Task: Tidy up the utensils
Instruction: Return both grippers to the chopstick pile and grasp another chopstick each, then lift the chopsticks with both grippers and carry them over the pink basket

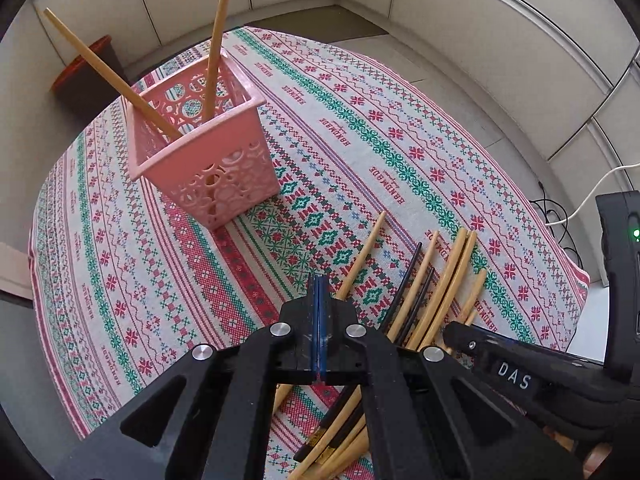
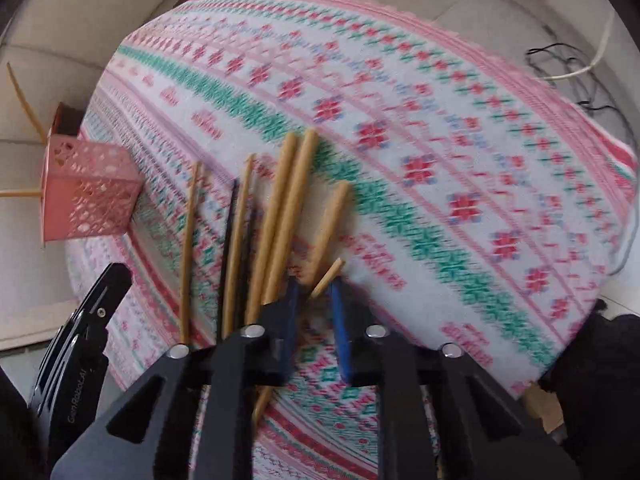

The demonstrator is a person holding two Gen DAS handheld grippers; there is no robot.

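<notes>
A pink perforated basket (image 1: 208, 152) stands on the patterned tablecloth (image 1: 360, 128) and holds two wooden chopsticks (image 1: 218, 36). Several wooden and black chopsticks (image 1: 436, 280) lie loose on the cloth at the near right. My left gripper (image 1: 320, 284) is shut and empty above the cloth, just left of that pile. In the right wrist view, my right gripper (image 2: 316, 288) is open over the pile (image 2: 280, 208), its jaws either side of a short wooden chopstick tip (image 2: 329, 273). The basket (image 2: 88, 192) shows at the far left there.
A dark bin with an orange rim (image 1: 86, 76) stands on the floor behind the table. Cables (image 1: 568, 208) lie on the floor at the right. Light partition walls surround the table.
</notes>
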